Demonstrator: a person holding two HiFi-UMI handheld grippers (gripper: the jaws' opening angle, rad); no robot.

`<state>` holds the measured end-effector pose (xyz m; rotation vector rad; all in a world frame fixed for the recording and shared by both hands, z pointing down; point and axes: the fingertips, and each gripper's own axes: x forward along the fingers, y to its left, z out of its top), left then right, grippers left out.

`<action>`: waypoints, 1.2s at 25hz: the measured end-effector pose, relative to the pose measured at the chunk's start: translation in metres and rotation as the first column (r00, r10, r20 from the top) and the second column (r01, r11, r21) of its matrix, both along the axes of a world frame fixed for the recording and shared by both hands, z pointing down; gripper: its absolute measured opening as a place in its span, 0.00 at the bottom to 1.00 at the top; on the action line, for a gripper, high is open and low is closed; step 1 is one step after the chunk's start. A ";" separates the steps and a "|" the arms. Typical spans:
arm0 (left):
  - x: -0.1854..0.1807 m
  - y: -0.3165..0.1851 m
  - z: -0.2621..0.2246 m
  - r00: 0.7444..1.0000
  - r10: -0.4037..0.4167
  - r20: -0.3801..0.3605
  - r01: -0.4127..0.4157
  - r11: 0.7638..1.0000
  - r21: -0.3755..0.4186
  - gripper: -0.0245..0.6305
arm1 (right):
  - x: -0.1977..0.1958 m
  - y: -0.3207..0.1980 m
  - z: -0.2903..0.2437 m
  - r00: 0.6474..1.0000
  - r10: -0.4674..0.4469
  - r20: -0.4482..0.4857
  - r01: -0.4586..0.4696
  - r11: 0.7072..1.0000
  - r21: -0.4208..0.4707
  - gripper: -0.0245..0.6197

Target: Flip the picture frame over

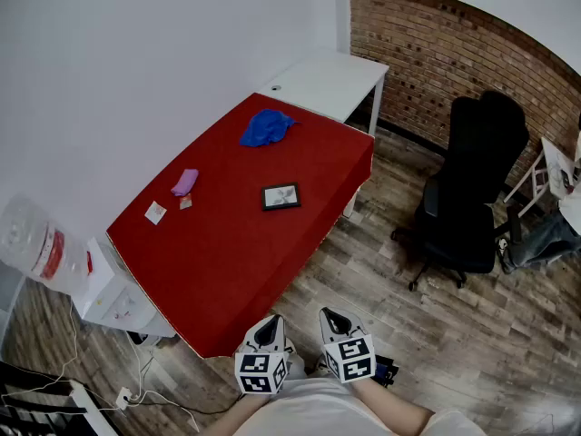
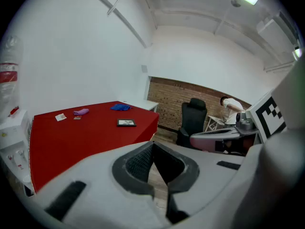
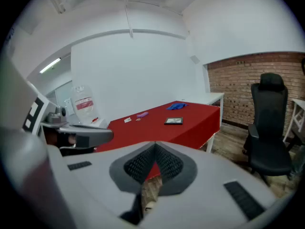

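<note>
Presently I hold left gripper [image 1: 270,325] and right gripper [image 1: 332,320] closed, empty, pre-approach; black-rimmed rectangular picture frame [image 1: 280,196] lies well apart, seemingly face-up.

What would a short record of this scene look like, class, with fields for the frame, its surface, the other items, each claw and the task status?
Frame: picture frame lies flat, picture showing
Surface: red table
Other items: blue cloth at the far end; purple object and white card near the left edge
Left claw: shut, empty, off the table's near end
Right claw: shut, empty, beside the left one
Task status: not begun; neither claw touches the frame
</note>
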<state>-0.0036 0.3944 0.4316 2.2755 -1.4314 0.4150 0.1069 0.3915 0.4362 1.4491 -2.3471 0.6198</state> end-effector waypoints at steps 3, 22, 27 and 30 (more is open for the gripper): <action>0.001 -0.010 0.004 1.000 -0.010 -0.010 0.009 1.000 -0.013 0.05 | 0.000 -0.008 0.003 1.000 -0.012 -0.010 0.012 1.000 0.004 0.05; -0.025 -0.222 0.017 0.998 0.040 -0.041 -0.041 0.999 -0.010 0.05 | -0.020 -0.204 0.013 0.997 0.041 -0.059 -0.041 0.999 0.002 0.05; -0.046 -0.271 0.007 0.997 0.060 -0.042 -0.060 0.998 0.000 0.05 | -0.037 -0.256 0.002 0.995 0.076 -0.056 -0.076 0.997 0.014 0.05; -0.052 -0.290 0.006 0.996 0.074 -0.044 -0.075 0.997 -0.004 0.05 | -0.045 -0.276 -0.003 0.995 0.080 -0.063 -0.079 0.997 0.025 0.05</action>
